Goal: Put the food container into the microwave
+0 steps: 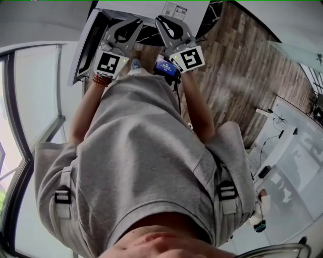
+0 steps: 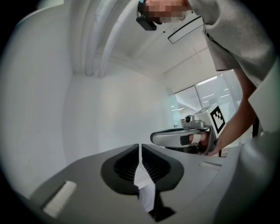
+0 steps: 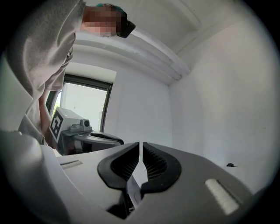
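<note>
**A:** What takes up most of the head view?

**B:** The person's grey shirt (image 1: 141, 151) fills it from the centre down to 6 o'clock. The white microwave (image 1: 146, 6) sits at 12 o'clock; its door (image 1: 87, 45) is swung out toward 11 o'clock; its dark opening faces the person.

**A:** Is anything inside it?

**B:** The little of the cavity that shows is dark and half covered by the two claws, so no contents can be made out. The food container cannot be found in any of the three views, so he cannot tell where it is.

**A:** And the claws?

**B:** The left gripper (image 2: 139, 148) has its jaws together; only a hairline of the pale wall (image 2: 87, 109) shows between them; it grips nothing and touches nothing. The right gripper (image 3: 140, 146) is drawn in to a thin slit, a shade wider than the left's; nothing sits in that slit either. Each claw sees the other: the right at 3 o'clock in the left gripper view, the left at 9 o'clock in the right gripper view. In the head view they lie side by side, tips toward 12 o'clock.

**A:** Anything smaller?

**B:** The left marker cube (image 1: 110, 64) sits at 11 o'clock; the right marker cube (image 1: 187, 59) sits at 1 o'clock; a beaded bracelet (image 1: 101, 79) is on the left wrist just below its cube.
</note>
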`<state>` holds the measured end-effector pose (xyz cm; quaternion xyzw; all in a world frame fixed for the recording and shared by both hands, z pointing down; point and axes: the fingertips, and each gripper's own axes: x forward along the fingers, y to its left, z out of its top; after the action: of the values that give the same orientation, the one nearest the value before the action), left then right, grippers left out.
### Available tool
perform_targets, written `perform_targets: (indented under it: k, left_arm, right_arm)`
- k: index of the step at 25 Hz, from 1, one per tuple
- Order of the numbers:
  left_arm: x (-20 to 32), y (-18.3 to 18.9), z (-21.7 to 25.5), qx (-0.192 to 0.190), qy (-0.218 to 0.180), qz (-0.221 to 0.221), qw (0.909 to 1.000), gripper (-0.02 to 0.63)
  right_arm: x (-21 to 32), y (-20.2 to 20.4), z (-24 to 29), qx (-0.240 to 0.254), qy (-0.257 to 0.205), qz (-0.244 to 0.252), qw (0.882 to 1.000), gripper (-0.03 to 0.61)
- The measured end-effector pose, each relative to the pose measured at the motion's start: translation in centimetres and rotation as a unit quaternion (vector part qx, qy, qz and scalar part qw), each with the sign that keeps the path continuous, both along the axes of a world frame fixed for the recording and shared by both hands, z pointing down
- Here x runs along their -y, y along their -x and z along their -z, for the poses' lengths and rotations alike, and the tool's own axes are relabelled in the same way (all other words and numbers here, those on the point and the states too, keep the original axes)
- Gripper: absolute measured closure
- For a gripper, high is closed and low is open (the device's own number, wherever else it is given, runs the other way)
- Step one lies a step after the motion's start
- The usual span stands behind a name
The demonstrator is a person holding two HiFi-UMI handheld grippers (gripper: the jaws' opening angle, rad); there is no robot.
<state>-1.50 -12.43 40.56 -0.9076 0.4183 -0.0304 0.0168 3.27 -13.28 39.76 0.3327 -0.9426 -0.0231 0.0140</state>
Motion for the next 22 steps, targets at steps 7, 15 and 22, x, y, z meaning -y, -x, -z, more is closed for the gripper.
perform_targets:
  k: [7, 15, 22]
  left_arm:
    - [0.2, 0.3, 0.0, 0.018, -0.038, 0.008, 0.9991, 0.614]
    - [-1.3, -0.5, -1.8, 0.032, -0.027, -0.001, 0.9991, 0.614]
    - [-1.6, -1.1, -2.4, 0.046, -0.033, -0.014, 0.9983, 0.614]
  right_arm:
    - [-1.0, 0.0, -1.4, -0.038, -0.004, -0.010, 0.999, 0.541]
    - [-1.7, -0.2, -3.1, -0.054, 0.011, -0.012, 0.998, 0.546]
    - [-2.1, -0.9, -3.7, -0.074, 0.013, -0.019, 0.997, 0.557]
